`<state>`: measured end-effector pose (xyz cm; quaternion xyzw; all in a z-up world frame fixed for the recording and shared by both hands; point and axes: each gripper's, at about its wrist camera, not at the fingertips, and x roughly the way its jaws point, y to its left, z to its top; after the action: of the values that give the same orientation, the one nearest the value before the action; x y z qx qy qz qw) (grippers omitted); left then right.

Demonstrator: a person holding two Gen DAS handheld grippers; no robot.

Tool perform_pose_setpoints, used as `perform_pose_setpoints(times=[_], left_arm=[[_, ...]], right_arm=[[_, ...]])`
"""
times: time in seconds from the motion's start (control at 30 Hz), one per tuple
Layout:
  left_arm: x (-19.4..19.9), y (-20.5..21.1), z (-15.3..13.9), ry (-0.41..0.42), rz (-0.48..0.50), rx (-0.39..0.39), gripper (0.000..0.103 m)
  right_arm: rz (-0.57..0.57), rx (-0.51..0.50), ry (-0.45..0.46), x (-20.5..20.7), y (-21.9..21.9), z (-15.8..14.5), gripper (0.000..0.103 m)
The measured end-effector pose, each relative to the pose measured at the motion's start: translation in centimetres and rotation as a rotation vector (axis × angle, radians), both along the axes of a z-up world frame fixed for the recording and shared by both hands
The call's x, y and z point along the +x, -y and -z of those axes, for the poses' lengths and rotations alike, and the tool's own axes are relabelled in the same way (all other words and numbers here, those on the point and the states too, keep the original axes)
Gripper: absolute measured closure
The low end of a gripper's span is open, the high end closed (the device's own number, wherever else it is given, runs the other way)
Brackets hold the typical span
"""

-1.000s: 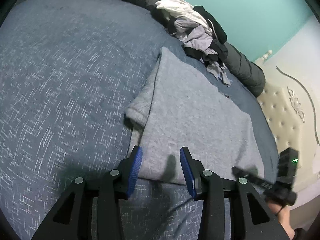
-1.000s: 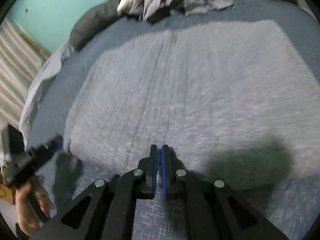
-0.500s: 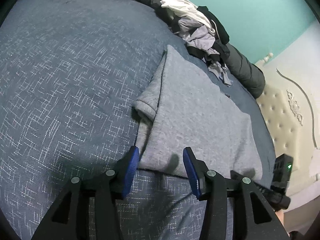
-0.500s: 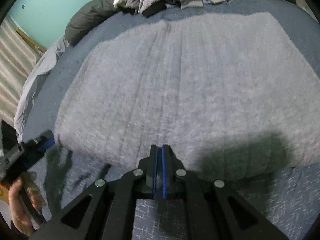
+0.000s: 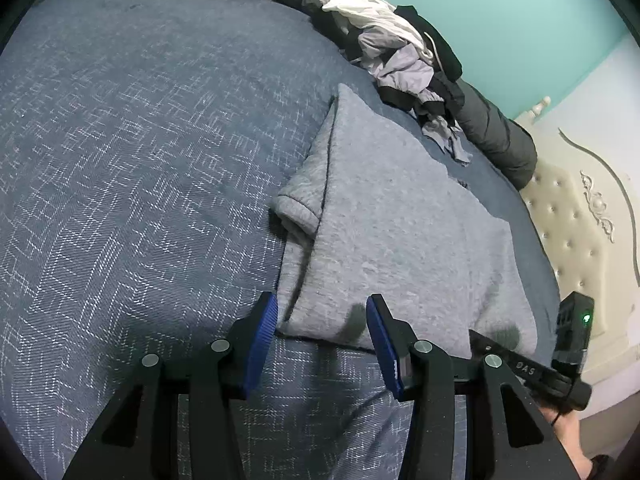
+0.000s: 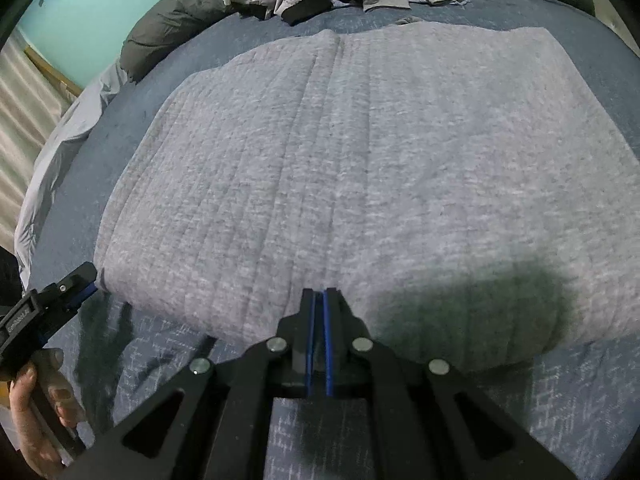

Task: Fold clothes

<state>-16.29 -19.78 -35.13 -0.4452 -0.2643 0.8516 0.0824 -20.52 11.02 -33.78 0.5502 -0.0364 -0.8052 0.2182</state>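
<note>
Folding stage, catalogued: 1 grey knit T-shirt lay flat on the blue patterned bedspread, its near edge facing both tools, 1 short sleeve sticking out on the left side.

Left tool: jaws about half apart, nothing between the blue pads; it hovered just above the shirt's near left corner, not gripping it.

Right tool: jaws fully closed, blue pads together at the shirt's near edge, right of the middle. Whether a thin lip of fabric was pinched there could not be told; none showed between the pads.

Other items: 1 heap of unfolded clothes at the far side of the bed, resting against a dark rolled duvet, well apart from the shirt; cream tufted headboard; turquoise wall.

Step judged in hand: taking hold of the near edge at 2 points for the next fold.

Handling notes, as judgement:
- Left tool would need to drop onto the corner so that both layers sat between the pads before closing.
- Right tool would probably need to part its jaws and bite the edge properly.
- The 2 grips should sit on the same edge, so the cloth lifts evenly.
- The knit looked soft and limp; a single-layer pinch would likely let the under layer trail.
- The protruding sleeve wanted tucking inward.
</note>
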Motion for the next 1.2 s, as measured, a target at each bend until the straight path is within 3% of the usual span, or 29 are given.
perform_pose_setpoints(times=[0.97, 1.2], left_arm=[[-0.1, 0.6, -0.3, 0.004, -0.013, 0.029, 0.053], [0.1, 0.9, -0.4, 0.006, -0.019, 0.044, 0.053]], right_arm=[[-0.034, 0.043, 0.015, 2.7, -0.8, 0.4, 0.102], [0.023, -0.073, -0.022, 1.4, -1.9, -2.5, 0.102]])
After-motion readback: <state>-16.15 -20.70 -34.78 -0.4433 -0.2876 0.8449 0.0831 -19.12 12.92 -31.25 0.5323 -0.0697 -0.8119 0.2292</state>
